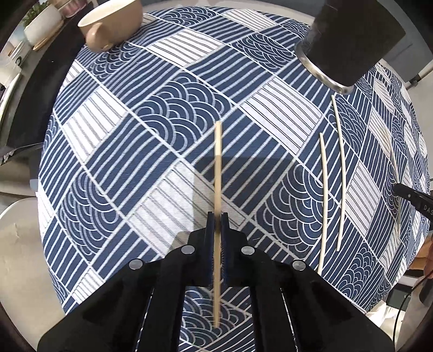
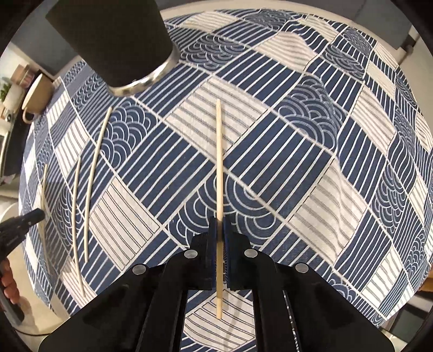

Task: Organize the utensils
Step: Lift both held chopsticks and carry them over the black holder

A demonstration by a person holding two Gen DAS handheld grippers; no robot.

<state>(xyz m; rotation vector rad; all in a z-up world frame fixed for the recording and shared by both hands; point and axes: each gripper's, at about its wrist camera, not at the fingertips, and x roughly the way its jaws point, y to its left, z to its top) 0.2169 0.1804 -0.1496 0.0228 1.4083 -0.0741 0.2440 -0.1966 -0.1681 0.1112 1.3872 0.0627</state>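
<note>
My left gripper (image 1: 217, 219) is shut on a wooden chopstick (image 1: 217, 173) that points forward above the blue patterned tablecloth (image 1: 162, 130). My right gripper (image 2: 219, 224) is shut on another wooden chopstick (image 2: 219, 162), also pointing forward above the cloth. Two pale chopsticks (image 1: 333, 186) lie side by side on the cloth; they also show in the right wrist view (image 2: 86, 184). A black utensil holder with a metal base (image 1: 349, 46) stands at the far side; it also shows in the right wrist view (image 2: 116, 46).
A beige cup (image 1: 111, 24) stands at the table's far left edge, also in the right wrist view (image 2: 35, 94). A small white plant pot (image 1: 40, 23) sits beyond it. The other gripper's tip shows at each view's edge (image 1: 414, 200) (image 2: 24, 222).
</note>
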